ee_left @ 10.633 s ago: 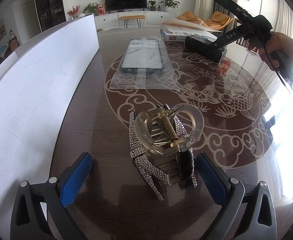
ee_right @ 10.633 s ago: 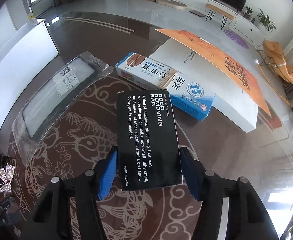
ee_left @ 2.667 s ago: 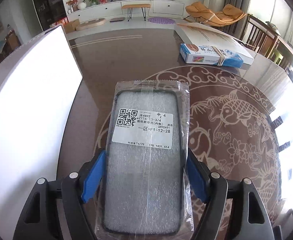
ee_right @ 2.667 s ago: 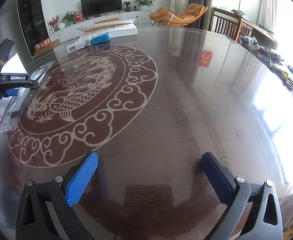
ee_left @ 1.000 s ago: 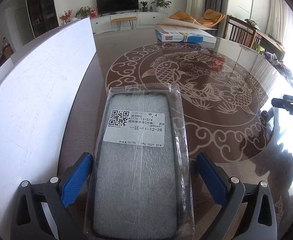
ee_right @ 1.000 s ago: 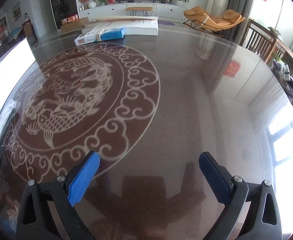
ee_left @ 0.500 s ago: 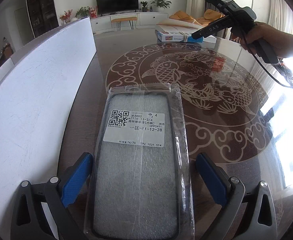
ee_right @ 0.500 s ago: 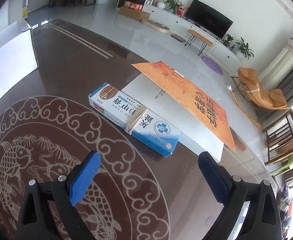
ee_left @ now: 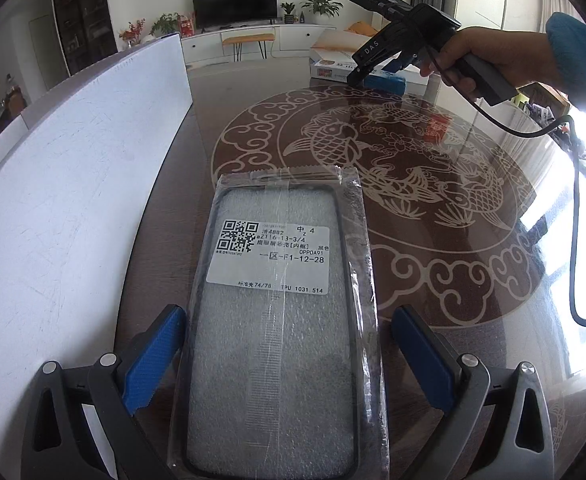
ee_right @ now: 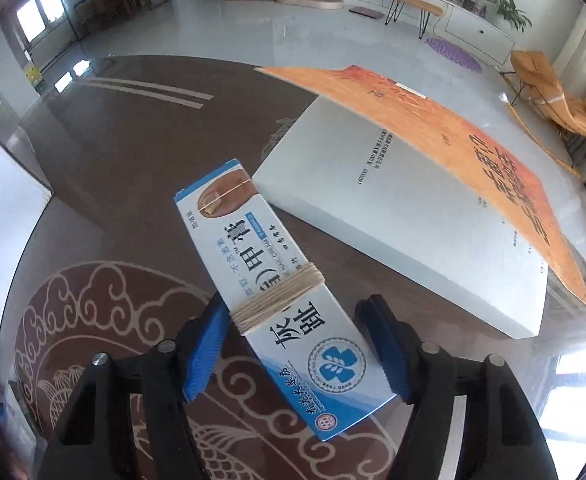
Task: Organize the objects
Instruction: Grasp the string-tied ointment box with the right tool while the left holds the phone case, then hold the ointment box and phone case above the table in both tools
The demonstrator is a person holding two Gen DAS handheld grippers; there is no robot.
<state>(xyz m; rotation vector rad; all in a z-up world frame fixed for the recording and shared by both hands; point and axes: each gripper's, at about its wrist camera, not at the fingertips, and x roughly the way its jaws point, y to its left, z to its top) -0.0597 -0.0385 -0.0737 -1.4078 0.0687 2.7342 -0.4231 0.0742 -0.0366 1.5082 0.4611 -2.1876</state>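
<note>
A phone case in a clear plastic bag with a white label lies flat on the dark table, between the open fingers of my left gripper; the pads do not touch it. My right gripper straddles a blue-and-white cream box bound with twine; the left pad touches the box, the right pad stands slightly off. The box lies diagonally on the table. The right gripper also shows in the left wrist view, held by a hand over the box at the far side.
A thick white book with an orange cover lies just beyond the box. A white board stands along the table's left edge. A black cable hangs from the right gripper. The table bears a fish pattern.
My right gripper has dropped down over the cream box, and its fingers have narrowed around it. My left gripper and the bagged phone case have not moved.
</note>
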